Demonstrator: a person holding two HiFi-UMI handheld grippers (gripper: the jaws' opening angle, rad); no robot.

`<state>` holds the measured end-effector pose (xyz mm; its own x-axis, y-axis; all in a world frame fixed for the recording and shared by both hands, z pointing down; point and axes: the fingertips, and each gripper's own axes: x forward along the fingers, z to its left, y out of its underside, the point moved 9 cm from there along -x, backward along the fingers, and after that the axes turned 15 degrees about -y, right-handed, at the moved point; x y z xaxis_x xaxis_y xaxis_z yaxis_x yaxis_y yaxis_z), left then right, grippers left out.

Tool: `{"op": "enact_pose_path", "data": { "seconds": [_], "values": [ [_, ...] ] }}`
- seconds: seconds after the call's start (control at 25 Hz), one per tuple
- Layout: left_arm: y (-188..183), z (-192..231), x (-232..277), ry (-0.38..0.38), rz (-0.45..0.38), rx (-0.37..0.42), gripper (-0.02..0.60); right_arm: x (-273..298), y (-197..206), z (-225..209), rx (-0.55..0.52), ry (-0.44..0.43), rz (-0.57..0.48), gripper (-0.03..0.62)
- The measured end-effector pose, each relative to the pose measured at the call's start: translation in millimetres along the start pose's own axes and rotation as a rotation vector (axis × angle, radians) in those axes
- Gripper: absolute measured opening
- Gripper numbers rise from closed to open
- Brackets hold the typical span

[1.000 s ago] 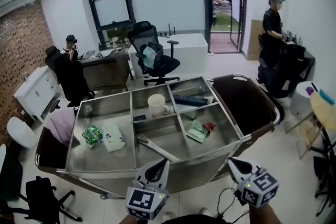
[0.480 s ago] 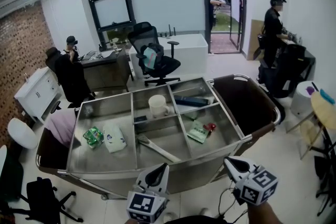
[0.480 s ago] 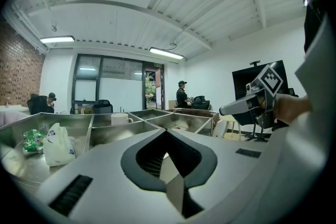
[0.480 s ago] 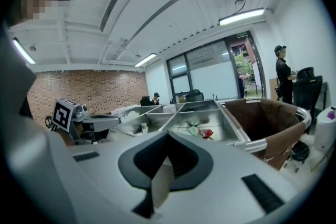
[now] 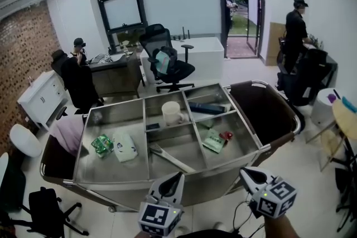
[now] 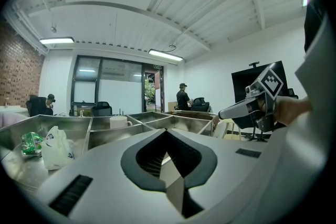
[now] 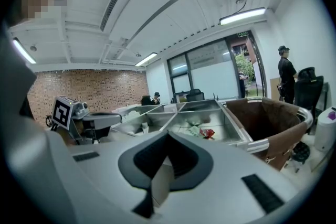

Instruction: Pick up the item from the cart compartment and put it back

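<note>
Head view: the left gripper (image 5: 177, 177) and the right gripper (image 5: 246, 172) hang just off the front edge of the steel cart (image 5: 106, 183), touching nothing. A white mug (image 5: 171, 112) stands in the far middle compartment. A green packet (image 5: 100, 145) and a white bag (image 5: 125, 147) lie in the left compartment, and a red wrapper (image 5: 225, 135) lies near the right edge.

Left gripper view: the jaws are clenched together with nothing between them, and the cart's items lie beyond.

Right gripper view: the jaws are likewise clenched and empty, pointing over the cart's right front corner.

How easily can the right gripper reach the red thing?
Probably yes: the red thing lies uncovered in the cart, in its near right compartment, ahead of the shut right gripper.
</note>
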<state>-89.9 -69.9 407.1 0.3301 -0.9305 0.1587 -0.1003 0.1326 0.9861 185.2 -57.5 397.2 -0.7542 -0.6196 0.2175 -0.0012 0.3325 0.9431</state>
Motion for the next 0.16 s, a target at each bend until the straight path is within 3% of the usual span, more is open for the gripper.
{"op": "enact_pose_path", "data": {
  "seconds": [0.16],
  "values": [
    [-0.5,-0.8,0.1,-0.005,-0.003,-0.006,0.000,-0.1,0.0,-0.9,-0.003,-0.002,-0.001,0.002]
  ]
}}
